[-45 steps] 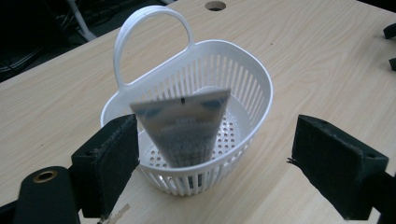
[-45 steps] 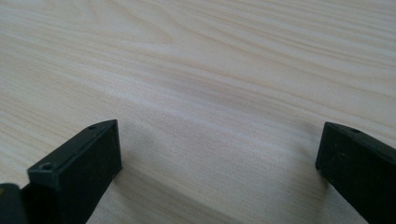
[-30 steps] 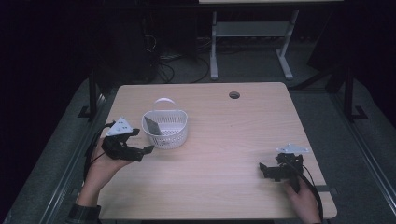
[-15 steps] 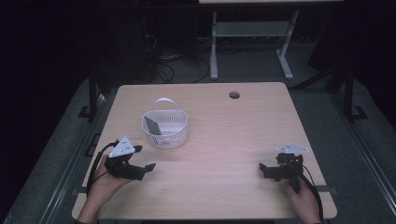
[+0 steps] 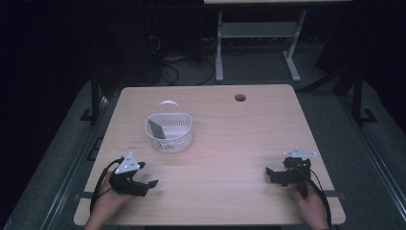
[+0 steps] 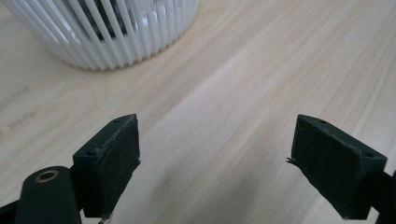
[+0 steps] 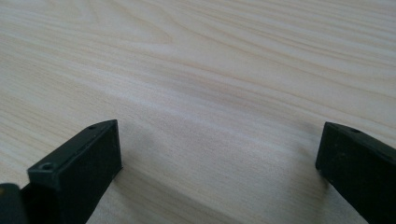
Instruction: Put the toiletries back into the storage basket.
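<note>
A white slatted basket point(image 5: 169, 132) with a thin handle stands on the wooden table point(image 5: 230, 143), left of centre, and a flat grey item point(image 5: 155, 128) leans inside it. My left gripper point(image 5: 149, 185) rests near the front left edge, open, nothing between its jaws. In the left gripper view the basket point(image 6: 105, 30) sits ahead and to the left of the open gripper point(image 6: 215, 163). My right gripper point(image 5: 271, 176) lies at the front right, open over bare wood, as the right gripper view point(image 7: 219, 168) confirms.
A round cable hole point(image 5: 240, 97) sits near the table's far edge. Beyond the table stand a white metal frame point(image 5: 253, 33) and loose cables point(image 5: 182, 67) on the dark floor. Rails run along both sides of the table.
My left gripper has drawn back from beside the basket toward the front left edge of the table. The right gripper has stayed in place.
</note>
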